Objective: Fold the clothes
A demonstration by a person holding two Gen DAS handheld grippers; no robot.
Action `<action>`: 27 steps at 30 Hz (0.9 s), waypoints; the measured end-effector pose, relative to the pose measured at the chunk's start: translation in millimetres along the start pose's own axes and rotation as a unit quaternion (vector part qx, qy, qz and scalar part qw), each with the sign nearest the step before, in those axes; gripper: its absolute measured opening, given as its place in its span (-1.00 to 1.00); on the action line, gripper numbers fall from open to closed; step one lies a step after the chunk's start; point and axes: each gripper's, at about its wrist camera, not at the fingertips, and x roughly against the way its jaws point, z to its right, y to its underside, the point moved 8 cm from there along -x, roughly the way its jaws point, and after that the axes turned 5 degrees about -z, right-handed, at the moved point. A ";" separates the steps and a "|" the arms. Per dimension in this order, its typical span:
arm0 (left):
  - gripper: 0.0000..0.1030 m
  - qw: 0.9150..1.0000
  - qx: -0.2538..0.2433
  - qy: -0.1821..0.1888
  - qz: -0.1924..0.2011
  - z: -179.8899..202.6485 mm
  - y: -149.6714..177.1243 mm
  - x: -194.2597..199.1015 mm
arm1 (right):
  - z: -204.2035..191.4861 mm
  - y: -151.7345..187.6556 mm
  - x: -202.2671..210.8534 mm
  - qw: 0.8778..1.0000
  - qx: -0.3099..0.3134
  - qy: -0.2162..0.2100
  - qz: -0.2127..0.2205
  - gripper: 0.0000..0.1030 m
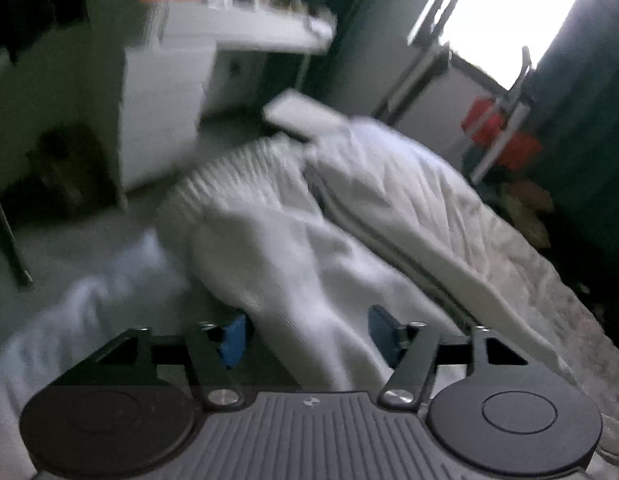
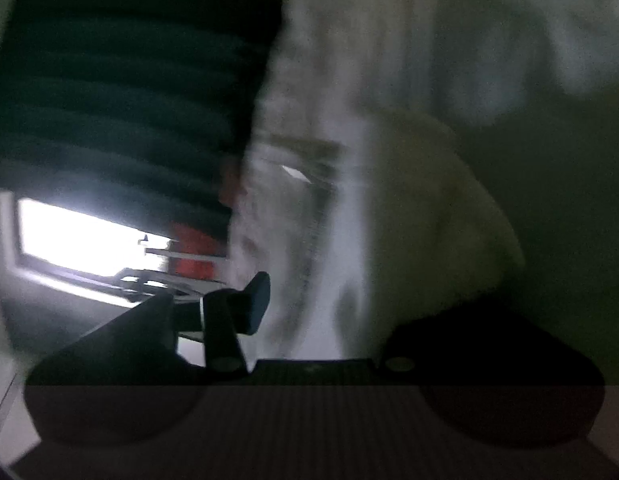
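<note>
A white zip-front garment with a ribbed hem (image 1: 309,208) lay spread across the pale bed cover (image 1: 569,320), one sleeve drawn in over the body toward twelve o'clock of the left gripper (image 1: 309,334). That gripper stood open, its blue pads either side of the sleeve cloth without pressing it; I judged the sleeve fold just laid and the body folds still to do. The right gripper (image 2: 317,308) was dim and blurred: one dark finger at nine o'clock showed, pale cloth hid the other, so I could not tell its grip.
</note>
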 end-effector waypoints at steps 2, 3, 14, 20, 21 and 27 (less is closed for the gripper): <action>0.44 1.000 -0.007 -0.004 0.012 18.2 0.2 6.0 | -14.3 -4.8 -5.7 0.999 0.017 -0.034 0.012 0.05; 0.43 1.000 -0.013 -0.007 0.017 28.1 0.6 8.0 | -18.5 -5.4 -8.0 0.999 0.024 -0.040 0.016 0.05; 0.54 0.984 -0.168 0.065 0.009 218.6 71.1 -15.9 | 6.5 -0.4 -41.8 0.997 -0.012 0.024 0.069 0.05; 0.56 0.974 -0.211 0.076 -0.027 257.9 139.0 -51.0 | -29.4 -3.2 -41.1 0.994 0.066 -0.035 0.079 0.05; 0.56 0.972 -0.218 0.075 -0.040 259.9 149.4 -60.0 | -32.5 -3.5 -40.8 0.994 0.071 -0.044 0.077 0.05; 0.61 0.956 -0.288 0.033 -0.044 249.3 189.0 -88.1 | -22.3 -3.5 -44.7 0.993 0.102 0.036 0.055 -0.30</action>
